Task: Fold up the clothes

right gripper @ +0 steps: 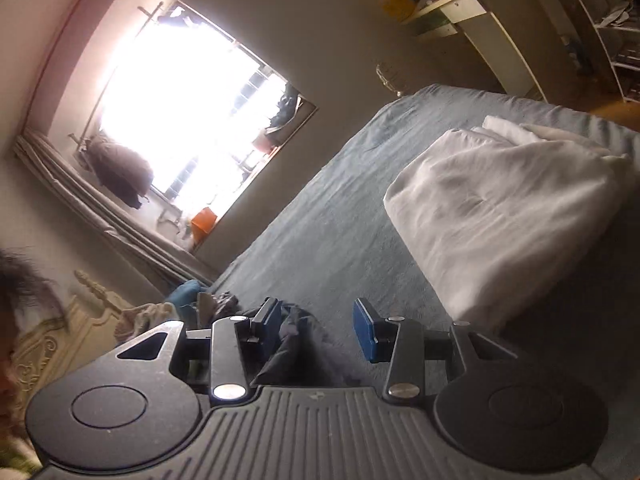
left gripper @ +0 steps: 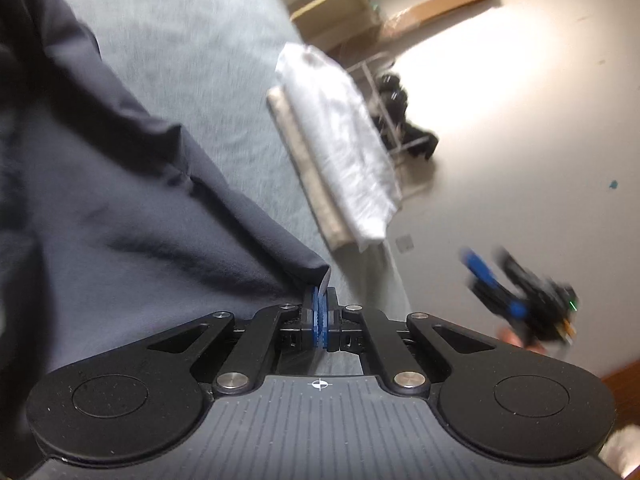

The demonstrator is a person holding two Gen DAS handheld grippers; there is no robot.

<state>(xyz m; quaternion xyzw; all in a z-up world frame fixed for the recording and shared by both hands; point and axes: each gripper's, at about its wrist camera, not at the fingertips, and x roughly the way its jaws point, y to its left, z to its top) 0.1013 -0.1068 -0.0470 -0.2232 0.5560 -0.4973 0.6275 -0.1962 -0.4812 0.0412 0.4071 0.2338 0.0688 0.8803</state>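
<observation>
Left tongs are pinched tight on the corner of the dark navy garment, which drapes up off the grey-blue bed. Right tongs gape wide and empty, a dark fold of cloth lying between the blue pads. Folded white clothes sit stacked farther along the bed.
</observation>
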